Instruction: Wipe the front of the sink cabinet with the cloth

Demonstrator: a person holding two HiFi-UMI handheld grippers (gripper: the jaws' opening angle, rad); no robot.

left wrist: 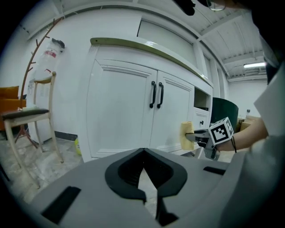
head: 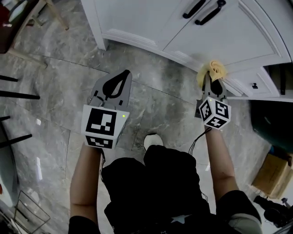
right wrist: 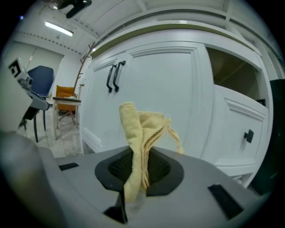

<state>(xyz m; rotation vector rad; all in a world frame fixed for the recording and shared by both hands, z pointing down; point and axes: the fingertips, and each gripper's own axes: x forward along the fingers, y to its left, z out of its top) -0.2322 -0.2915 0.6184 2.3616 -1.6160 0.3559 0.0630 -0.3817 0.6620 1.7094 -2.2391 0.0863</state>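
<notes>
The white sink cabinet (head: 256, 36) runs along the top of the head view, its two doors carrying black handles (head: 203, 10). My right gripper (head: 212, 80) is shut on a folded yellow cloth (head: 214, 69) and holds it at the low part of the right door, near the base moulding. I cannot tell whether the cloth (right wrist: 141, 127) touches the door. From the left gripper view the cloth (left wrist: 186, 135) stands just in front of the cabinet (left wrist: 120, 111). My left gripper (head: 125, 73) hangs over the floor, away from the cabinet, shut on nothing.
A small drawer with a black knob (head: 254, 85) sits right of the doors. There is a dark green bin (head: 270, 125) and a cardboard box (head: 272, 176) at the right. A wooden chair (left wrist: 38, 113) stands left of the cabinet. The person's shoe (head: 153, 140) is on the grey marble floor (head: 59, 82).
</notes>
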